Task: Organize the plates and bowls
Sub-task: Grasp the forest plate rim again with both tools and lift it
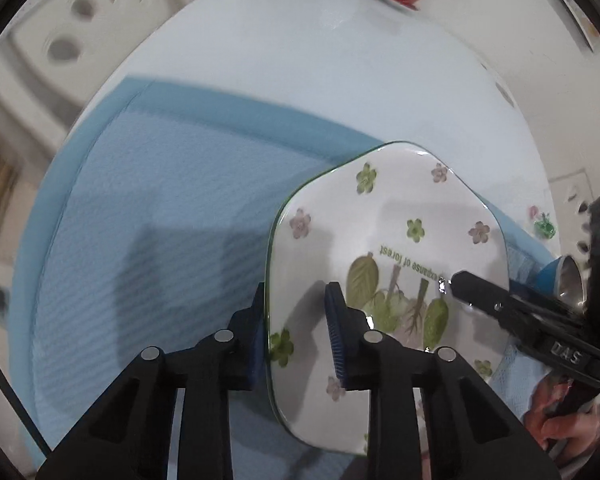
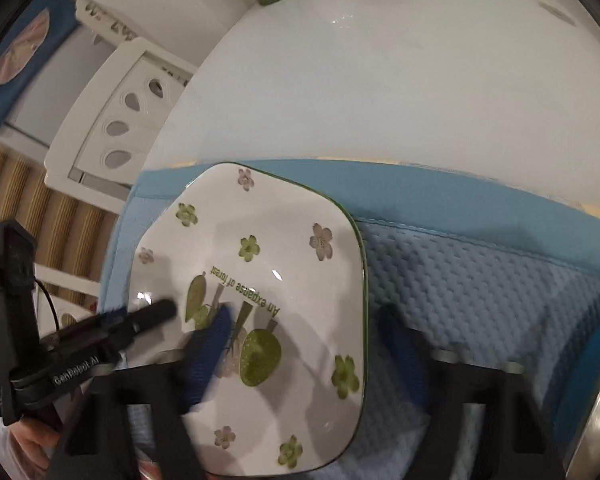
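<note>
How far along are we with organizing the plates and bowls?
Early, as far as these views show. Nothing looks stacked yet. In hand: the white square floral plate on the blue textured mat, the left gripper and right gripper both open and straddling opposite edges. Left: gripping and placing it; no bowls are clearly visible.

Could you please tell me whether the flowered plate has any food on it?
Empty: the plate shows only its printed flowers and lettering in both views.

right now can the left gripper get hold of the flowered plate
Probably yes: the left gripper already has its open jaws straddling the left rim of the flowered plate, one finger above it and one outside the edge. Nothing sits between them.
</note>
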Demonstrator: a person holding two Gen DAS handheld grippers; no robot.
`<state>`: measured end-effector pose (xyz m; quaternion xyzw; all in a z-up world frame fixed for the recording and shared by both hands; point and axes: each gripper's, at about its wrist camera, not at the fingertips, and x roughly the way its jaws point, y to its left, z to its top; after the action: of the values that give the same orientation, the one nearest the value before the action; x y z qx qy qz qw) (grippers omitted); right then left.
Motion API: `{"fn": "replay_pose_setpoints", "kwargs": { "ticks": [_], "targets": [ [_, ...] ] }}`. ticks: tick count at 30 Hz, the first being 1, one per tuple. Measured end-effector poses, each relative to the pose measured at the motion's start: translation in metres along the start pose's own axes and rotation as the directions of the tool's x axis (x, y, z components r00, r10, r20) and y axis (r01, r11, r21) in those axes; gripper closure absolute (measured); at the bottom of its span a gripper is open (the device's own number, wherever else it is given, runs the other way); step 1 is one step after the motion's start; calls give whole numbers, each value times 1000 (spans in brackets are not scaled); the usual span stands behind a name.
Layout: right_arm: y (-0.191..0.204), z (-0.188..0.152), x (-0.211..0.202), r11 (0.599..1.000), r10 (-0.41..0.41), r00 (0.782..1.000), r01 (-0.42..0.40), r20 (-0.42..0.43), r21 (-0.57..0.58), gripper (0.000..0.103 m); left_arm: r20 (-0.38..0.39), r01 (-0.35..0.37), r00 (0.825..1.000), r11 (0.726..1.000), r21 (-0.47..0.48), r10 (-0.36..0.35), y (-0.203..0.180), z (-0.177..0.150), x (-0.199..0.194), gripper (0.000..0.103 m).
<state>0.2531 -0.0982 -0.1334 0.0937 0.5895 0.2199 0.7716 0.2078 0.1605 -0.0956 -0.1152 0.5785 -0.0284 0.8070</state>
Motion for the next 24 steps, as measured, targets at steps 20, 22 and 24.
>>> {"fn": "replay_pose_setpoints", "kwargs": {
  "ticks": [20,22,24],
  "targets": [
    [19,-4,-40,981,190,977,-194,96,29,72,112,-74,991,997,27,70,13,16,-59,76],
    [31,-3,-43,982,188,978,-190,90,9,72,122,-88,989,996,17,85,19,20,-67,76],
    [40,-3,-45,980,197,976,-198,91,2,72,146,-99,985,995,10,97,23,23,-78,77]
  ]
}}
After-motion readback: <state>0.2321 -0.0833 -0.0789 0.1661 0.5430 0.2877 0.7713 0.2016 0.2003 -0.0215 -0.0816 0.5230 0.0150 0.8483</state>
